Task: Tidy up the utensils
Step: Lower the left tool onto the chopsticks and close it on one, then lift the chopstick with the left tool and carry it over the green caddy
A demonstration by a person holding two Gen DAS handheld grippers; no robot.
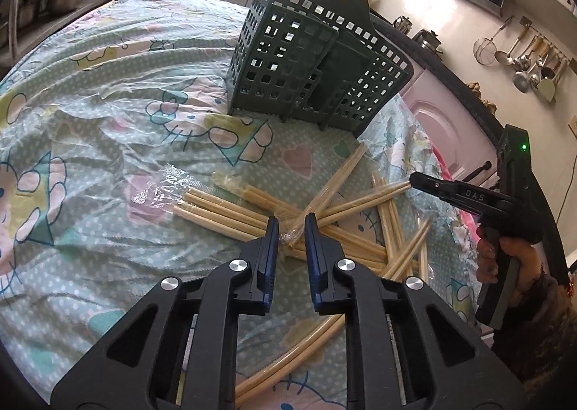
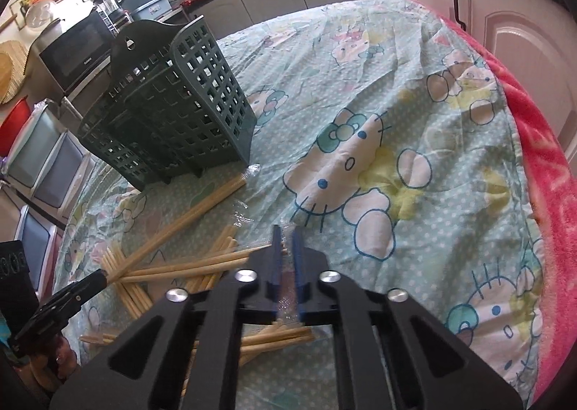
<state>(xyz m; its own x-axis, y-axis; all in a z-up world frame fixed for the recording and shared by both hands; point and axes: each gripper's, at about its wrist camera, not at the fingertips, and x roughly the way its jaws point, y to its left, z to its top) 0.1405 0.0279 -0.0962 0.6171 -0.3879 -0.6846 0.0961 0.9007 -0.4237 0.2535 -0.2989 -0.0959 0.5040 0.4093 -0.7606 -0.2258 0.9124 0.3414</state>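
Left gripper [image 1: 291,220] pinching wrapped chopstick pair [image 1: 326,193] mid-frame; right gripper [image 2: 287,233] clamped on clear wrapper [image 2: 286,298]. Green caddy [image 1: 310,60] sits above pile, well apart.

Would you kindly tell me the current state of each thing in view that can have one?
left gripper: shut on the long wrapped chopsticks.
right gripper: shut on the plastic wrapper of another pair.
green holder: upright on the cloth, nothing seen inside.
loose chopsticks: lying crossed in a heap on the cloth.
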